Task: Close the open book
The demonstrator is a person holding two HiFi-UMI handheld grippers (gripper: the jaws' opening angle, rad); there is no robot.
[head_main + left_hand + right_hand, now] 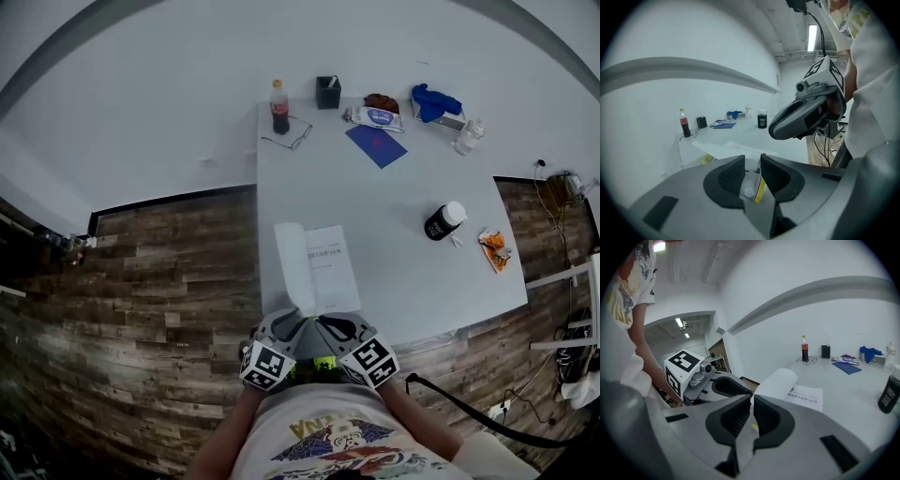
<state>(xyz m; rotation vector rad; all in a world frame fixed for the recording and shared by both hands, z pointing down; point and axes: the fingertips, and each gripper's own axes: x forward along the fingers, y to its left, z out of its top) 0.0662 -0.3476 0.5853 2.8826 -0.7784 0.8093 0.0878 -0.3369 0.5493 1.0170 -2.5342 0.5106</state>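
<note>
Open book (319, 267): centre of table (412, 187), near edge at both grippers. Right gripper (752, 409): jaws pinched on book's curled page. Left gripper (753, 169): jaws narrowly apart, yellow-edged book corner in gap. Page heading too small to read.

Head view steeply overhead, gripper views low, close, sharing book (323, 267), table (403, 244)

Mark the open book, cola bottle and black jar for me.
open book (330, 267), head view, flat printed right page.
cola bottle (279, 114), head view, dark body.
black jar (437, 226), head view, dark side wall.
</note>
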